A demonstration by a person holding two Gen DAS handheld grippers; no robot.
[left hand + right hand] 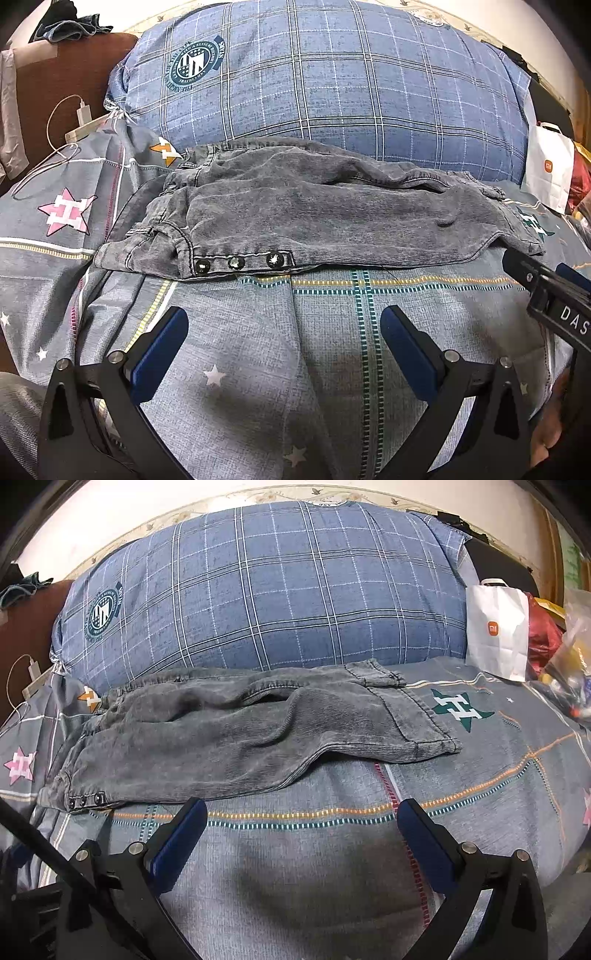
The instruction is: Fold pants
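Grey washed corduroy pants (314, 218) lie across the bed, folded lengthwise, waist with three snap buttons (236, 262) at the left and leg cuffs at the right (424, 734). They also show in the right wrist view (229, 738). My left gripper (284, 321) is open and empty, hovering over the sheet just in front of the waist. My right gripper (301, 812) is open and empty in front of the legs. Its body shows at the right edge of the left wrist view (554, 291).
A big blue plaid pillow (325, 74) lies right behind the pants. A white paper bag (495, 627) and other bags stand at the right. A charger with cable (79, 122) lies at the left. The patterned grey sheet (314, 867) covers the bed.
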